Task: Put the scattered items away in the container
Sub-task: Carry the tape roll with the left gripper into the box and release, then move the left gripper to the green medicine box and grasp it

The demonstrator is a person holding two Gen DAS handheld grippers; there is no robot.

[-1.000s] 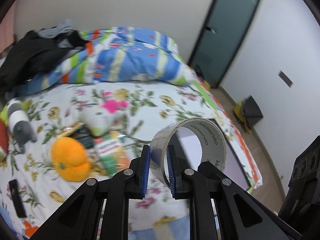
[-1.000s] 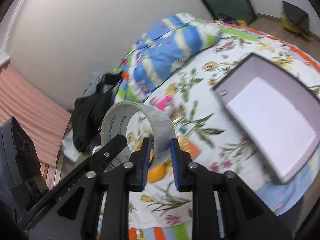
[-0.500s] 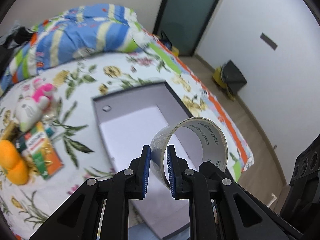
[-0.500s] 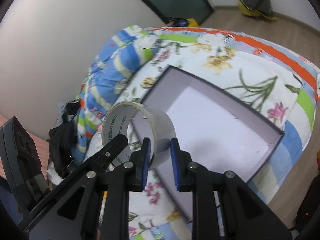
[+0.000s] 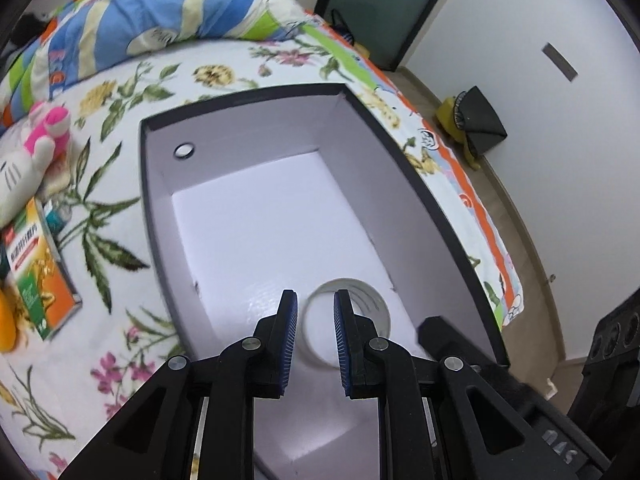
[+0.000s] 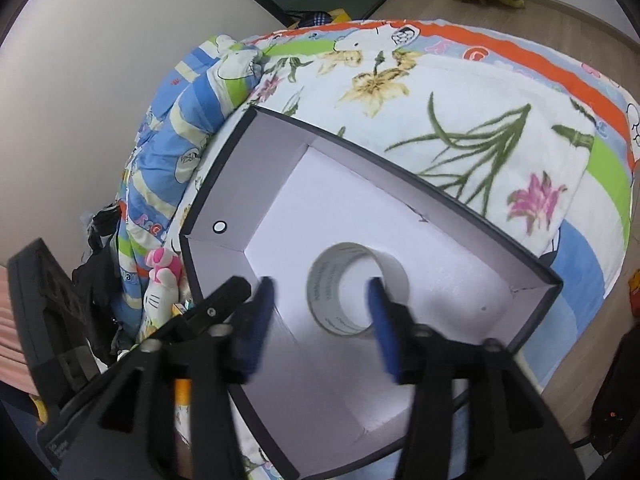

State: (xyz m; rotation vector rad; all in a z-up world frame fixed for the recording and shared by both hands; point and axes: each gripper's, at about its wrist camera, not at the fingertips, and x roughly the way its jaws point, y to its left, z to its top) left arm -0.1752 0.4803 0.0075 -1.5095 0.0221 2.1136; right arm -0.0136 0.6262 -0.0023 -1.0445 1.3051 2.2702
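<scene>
A black cardboard box (image 5: 400,152) with a white inside lies open on the flowered bedspread; it also shows in the right wrist view (image 6: 532,256). A roll of clear tape (image 6: 356,292) sits in the box, loose, seen in the left wrist view (image 5: 348,312) below the fingertips. My left gripper (image 5: 314,332) is open above the box with nothing between its blue pads. My right gripper (image 6: 320,312) is wide open above the roll and blurred.
A white and pink plush toy (image 5: 28,152), an orange and green carton (image 5: 36,272) and an orange plush (image 5: 6,320) lie on the bedspread left of the box. A striped quilt (image 5: 140,20) is bunched at the bed's head. The bed edge and floor (image 5: 532,240) are to the right.
Both grippers carried the tape roll over the box, then opened and let it go. The roll now rests in the box.
</scene>
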